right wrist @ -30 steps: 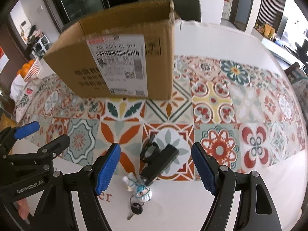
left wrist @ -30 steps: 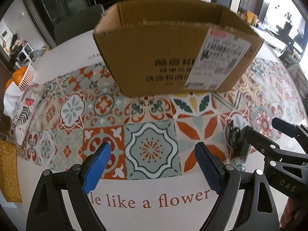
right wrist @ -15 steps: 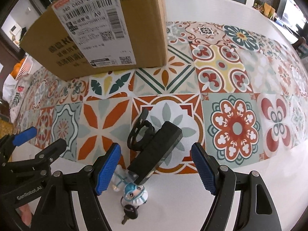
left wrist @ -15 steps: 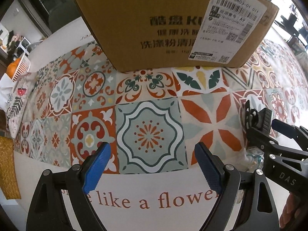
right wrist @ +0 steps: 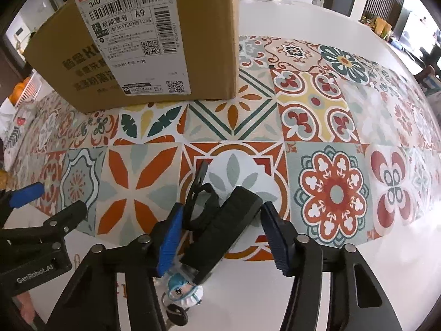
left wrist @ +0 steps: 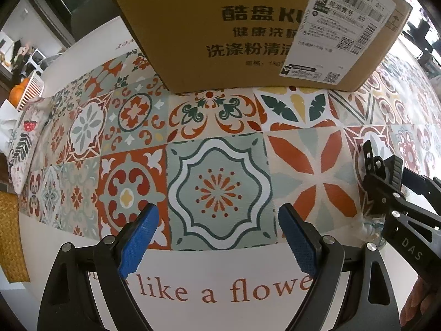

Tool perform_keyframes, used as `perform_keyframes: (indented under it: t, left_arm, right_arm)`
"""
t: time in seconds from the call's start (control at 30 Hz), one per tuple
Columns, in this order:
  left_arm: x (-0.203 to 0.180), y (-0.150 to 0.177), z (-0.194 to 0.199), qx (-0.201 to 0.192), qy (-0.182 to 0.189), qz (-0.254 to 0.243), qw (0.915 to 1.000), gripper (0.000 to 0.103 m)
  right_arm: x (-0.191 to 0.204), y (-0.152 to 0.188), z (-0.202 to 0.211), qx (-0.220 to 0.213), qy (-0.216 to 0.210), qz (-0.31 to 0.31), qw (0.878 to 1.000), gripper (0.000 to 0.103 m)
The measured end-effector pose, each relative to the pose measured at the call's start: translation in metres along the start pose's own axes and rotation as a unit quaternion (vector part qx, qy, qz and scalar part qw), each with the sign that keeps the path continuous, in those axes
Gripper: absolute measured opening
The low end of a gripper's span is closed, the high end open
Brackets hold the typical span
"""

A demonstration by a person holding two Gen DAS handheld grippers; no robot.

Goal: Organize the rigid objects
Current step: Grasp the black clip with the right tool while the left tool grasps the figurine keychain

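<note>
A black bike light with a ring clamp [right wrist: 223, 226] lies on the patterned tablecloth, seen in the right wrist view. My right gripper [right wrist: 220, 234] straddles it with blue pads close on both sides, touching or nearly so. A small doll keychain with keys [right wrist: 182, 292] lies just under it. My left gripper [left wrist: 217, 237] is open and empty over the cloth. The cardboard box [left wrist: 248, 27] stands behind; it also shows in the right wrist view [right wrist: 137, 41]. The light's clamp shows at the left wrist view's right edge [left wrist: 383, 171].
The tablecloth [left wrist: 220, 187] covers a white round table [right wrist: 303, 13]. A white basket with oranges [left wrist: 24, 91] and a patterned pouch [left wrist: 22, 135] sit at the far left. A woven mat [left wrist: 11, 234] lies at the left edge.
Both grippers moved forward and down toward the table. My right gripper's jaws narrowed from wide open to close around the black light. The left gripper stayed open.
</note>
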State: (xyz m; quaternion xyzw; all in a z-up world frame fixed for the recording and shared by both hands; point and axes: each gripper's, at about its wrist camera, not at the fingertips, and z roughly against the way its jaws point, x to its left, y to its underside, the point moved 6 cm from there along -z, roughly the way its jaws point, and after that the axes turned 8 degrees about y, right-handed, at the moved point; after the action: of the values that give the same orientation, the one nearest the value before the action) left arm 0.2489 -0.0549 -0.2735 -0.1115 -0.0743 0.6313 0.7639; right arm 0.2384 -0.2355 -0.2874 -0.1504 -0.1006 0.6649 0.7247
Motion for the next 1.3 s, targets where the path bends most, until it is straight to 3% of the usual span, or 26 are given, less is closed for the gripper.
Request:
perform_keyframes:
  t: [0.23, 0.77, 1.3]
  left_arm:
    - [-0.016, 0.002, 0.009, -0.007, 0.006, -0.02, 0.9998, 0.088]
    - [-0.058, 0.007, 0.034, -0.023, 0.04, -0.07, 0.9965, 0.088]
    - [-0.121, 0.036, 0.025, -0.004, 0.121, -0.169, 0.9782, 0.085]
  right_arm:
    - [-0.016, 0.012, 0.007, -0.007, -0.017, -0.018, 1.0, 0.048]
    - [-0.043, 0.024, 0.042, -0.017, -0.022, -0.046, 0.999, 0.048]
    - [-0.081, 0.071, 0.058, 0.006, 0.002, -0.091, 0.996, 0.048]
